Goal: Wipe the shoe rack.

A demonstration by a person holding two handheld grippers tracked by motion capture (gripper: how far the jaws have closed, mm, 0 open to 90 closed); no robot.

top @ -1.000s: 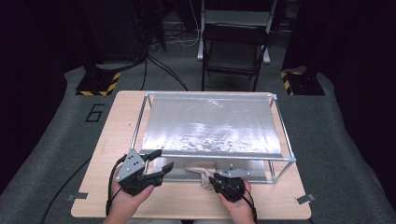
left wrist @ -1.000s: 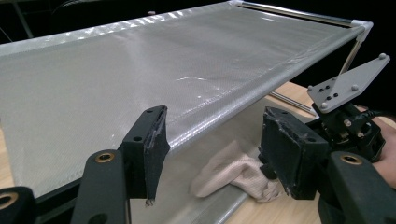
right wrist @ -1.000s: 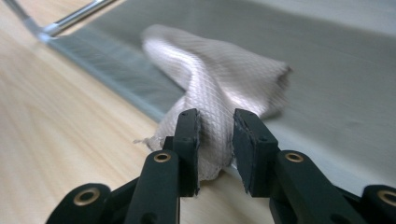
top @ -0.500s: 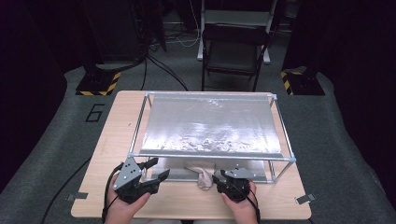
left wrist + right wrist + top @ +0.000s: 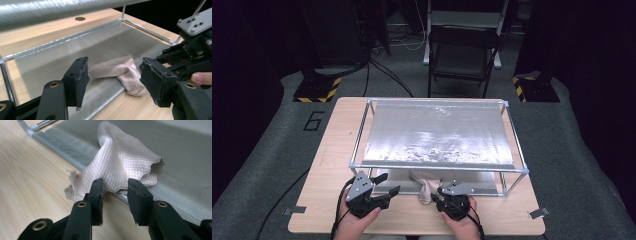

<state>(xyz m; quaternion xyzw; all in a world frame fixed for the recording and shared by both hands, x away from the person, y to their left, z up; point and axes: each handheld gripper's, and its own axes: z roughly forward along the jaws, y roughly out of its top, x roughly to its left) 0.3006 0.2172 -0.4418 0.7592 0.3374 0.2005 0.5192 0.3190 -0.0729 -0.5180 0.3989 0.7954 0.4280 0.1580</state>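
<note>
Right gripper view: pale waffle-weave cloth [image 5: 120, 167], draped over the near frame rail onto the bench [image 5: 30, 182]. My right fingers [image 5: 114, 195] apart at its hem, left fingers [image 5: 117, 82] apart. Risk: hem slipping free, snagging rail.

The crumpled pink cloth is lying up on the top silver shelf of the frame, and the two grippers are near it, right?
Not quite. The cloth lies on the bottom sheet, under the top shelf, spilling over the front edge, as the high view shows. Both grippers are near it.

free: table front edge [image 5: 412, 220] — blocked: frame's low front rail [image 5: 492, 192]
</note>
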